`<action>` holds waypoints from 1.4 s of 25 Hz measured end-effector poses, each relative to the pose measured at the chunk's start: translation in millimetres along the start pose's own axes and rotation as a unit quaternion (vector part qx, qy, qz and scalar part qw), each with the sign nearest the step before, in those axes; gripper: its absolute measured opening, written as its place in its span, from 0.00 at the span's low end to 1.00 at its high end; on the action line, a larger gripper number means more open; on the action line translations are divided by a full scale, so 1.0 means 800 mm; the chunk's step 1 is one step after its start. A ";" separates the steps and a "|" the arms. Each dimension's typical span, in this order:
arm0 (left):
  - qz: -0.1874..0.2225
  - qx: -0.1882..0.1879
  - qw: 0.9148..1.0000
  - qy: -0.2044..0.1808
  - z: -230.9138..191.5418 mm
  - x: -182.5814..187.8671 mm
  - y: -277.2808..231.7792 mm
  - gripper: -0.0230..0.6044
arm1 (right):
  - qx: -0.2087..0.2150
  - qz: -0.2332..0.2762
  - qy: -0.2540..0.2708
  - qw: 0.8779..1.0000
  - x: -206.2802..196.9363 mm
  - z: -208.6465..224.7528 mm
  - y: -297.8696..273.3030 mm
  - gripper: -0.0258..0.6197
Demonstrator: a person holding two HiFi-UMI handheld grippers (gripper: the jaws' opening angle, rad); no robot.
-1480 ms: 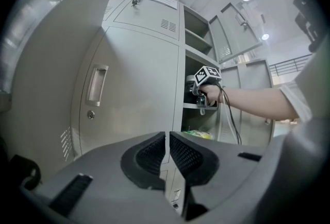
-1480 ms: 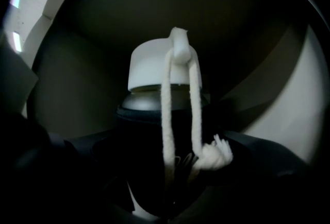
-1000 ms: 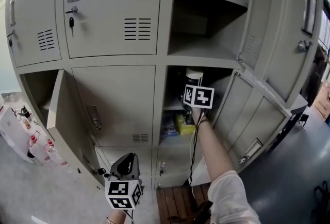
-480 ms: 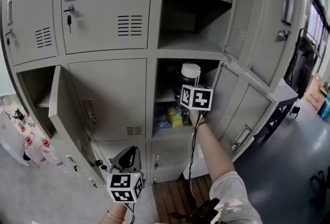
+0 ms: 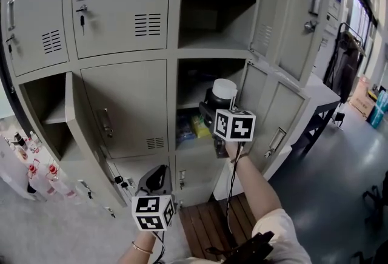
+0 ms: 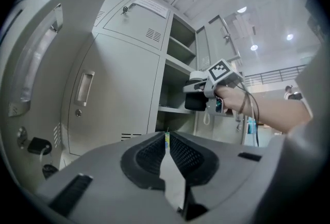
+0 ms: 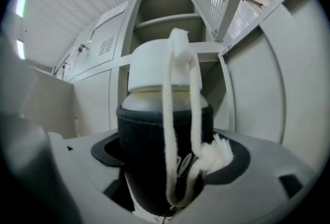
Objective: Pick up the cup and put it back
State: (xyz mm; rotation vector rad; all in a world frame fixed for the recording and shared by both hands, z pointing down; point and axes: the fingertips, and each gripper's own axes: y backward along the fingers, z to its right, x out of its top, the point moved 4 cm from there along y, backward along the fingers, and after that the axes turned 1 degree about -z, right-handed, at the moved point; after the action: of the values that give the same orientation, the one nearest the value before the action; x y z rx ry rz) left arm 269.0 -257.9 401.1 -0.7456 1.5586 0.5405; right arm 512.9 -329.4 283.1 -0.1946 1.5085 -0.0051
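Note:
The cup [image 5: 219, 96] is a bottle with a white lid and a black sleeve [image 7: 164, 140]; a white cord loop hangs down its front. My right gripper [image 5: 213, 112] is shut on the cup and holds it upright in the air, just outside the open middle locker compartment [image 5: 197, 84]. The cup also shows small in the left gripper view [image 6: 197, 95]. My left gripper [image 5: 155, 182] hangs low in front of the bottom lockers, its jaws together with nothing between them [image 6: 167, 141].
Grey metal lockers [image 5: 124, 8] fill the scene. The compartment's door [image 5: 280, 114] swings open to the right. Blue and yellow packets [image 5: 193, 127] lie on the compartment's lower shelf. An open door [image 5: 85, 129] juts out at lower left. Bottles [image 5: 36, 175] stand on the floor at left.
My right gripper has drawn the cup back out of the compartment, toward me and slightly down. The left gripper has stayed low with its jaws together.

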 end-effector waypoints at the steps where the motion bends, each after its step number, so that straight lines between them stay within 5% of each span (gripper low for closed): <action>1: 0.000 -0.002 1.000 0.001 0.001 0.000 0.003 0.08 | 0.003 0.000 0.000 1.000 -0.005 -0.004 0.011 0.69; 22: 0.003 -0.007 1.000 0.002 -0.031 0.011 0.001 0.08 | -0.049 -0.009 -0.002 0.999 -0.159 -0.063 0.164 0.69; 35: 0.001 -0.007 1.000 0.004 -0.024 -0.001 0.010 0.08 | -0.051 -0.001 0.009 0.999 -0.171 -0.073 0.188 0.69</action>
State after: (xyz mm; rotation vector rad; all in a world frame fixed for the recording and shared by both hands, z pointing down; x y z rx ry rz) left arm 250.3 -266.2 403.3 -0.7571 1.5651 0.5517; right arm 428.5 -171.7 395.6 -0.2772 1.5287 0.0686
